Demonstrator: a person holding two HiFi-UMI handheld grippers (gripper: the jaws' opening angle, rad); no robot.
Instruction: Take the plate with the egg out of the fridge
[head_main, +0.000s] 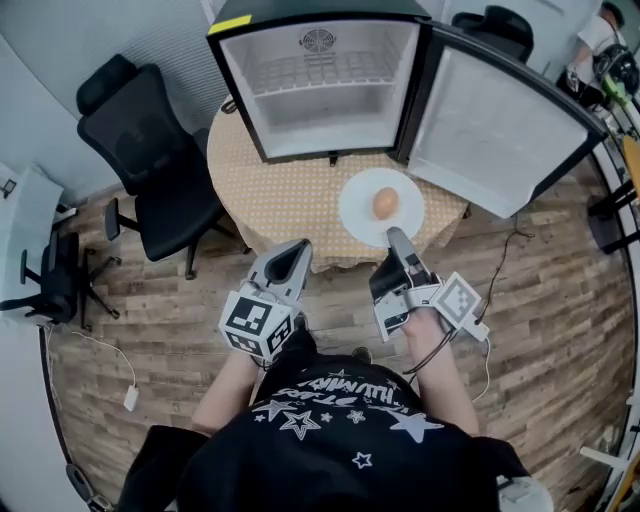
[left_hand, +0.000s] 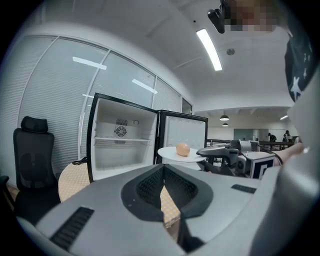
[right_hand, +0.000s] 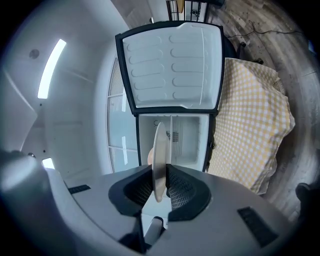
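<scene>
White plate (head_main: 358, 214) bearing egg (head_main: 386, 203), rim clamped in right tongs (head_main: 397, 237); left tongs (head_main: 294, 250) closed, empty.

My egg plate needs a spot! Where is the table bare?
The yellow dotted tablecloth is bare in front of the open white mini fridge, out to the near edge and left of the white round plate with the brown egg in the right gripper. The back is crowded by the fridge; its open door overhangs the right side.
</scene>
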